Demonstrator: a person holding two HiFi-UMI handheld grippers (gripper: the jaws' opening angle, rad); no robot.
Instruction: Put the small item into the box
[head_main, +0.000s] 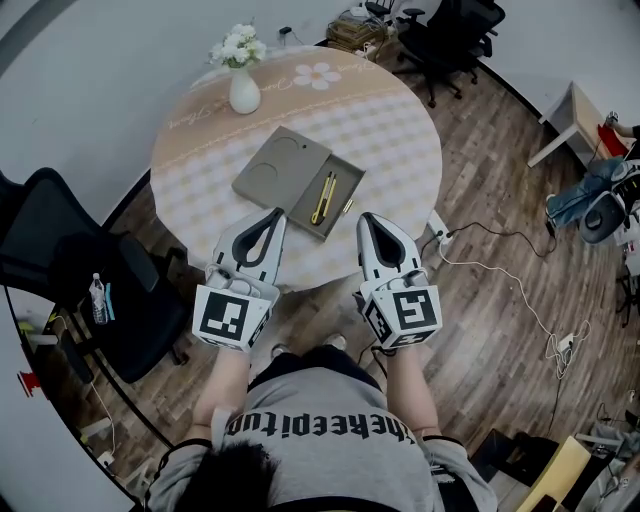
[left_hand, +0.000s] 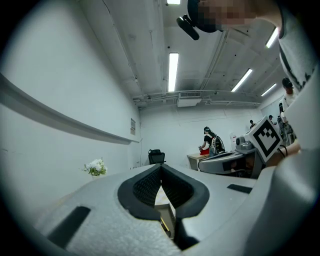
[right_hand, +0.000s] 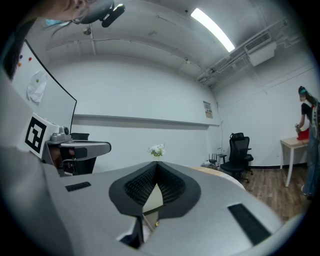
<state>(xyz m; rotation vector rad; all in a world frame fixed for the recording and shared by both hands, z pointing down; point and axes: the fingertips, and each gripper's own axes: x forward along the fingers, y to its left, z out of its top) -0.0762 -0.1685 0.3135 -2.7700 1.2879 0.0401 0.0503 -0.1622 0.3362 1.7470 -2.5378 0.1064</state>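
Note:
An open grey-brown box lies on the round table (head_main: 400, 130): its lid (head_main: 280, 165) on the left, its base tray (head_main: 341, 179) on the right. A yellow and black pen-like item (head_main: 324, 198) lies in the tray. A small yellowish item (head_main: 347, 207) rests on the table at the tray's right edge. My left gripper (head_main: 275, 215) (left_hand: 161, 166) and right gripper (head_main: 366, 218) (right_hand: 156, 164) hover side by side at the table's near edge, pointing toward the box. Both are shut with nothing between the pads. Through each gripper's jaw gap a strip of the tray shows.
A white vase of flowers (head_main: 243, 85) stands at the table's far left. A black office chair (head_main: 60, 260) with a water bottle (head_main: 97, 298) beside it is at the left, more chairs (head_main: 445, 40) behind the table. Cables (head_main: 500, 270) trail on the wooden floor at the right.

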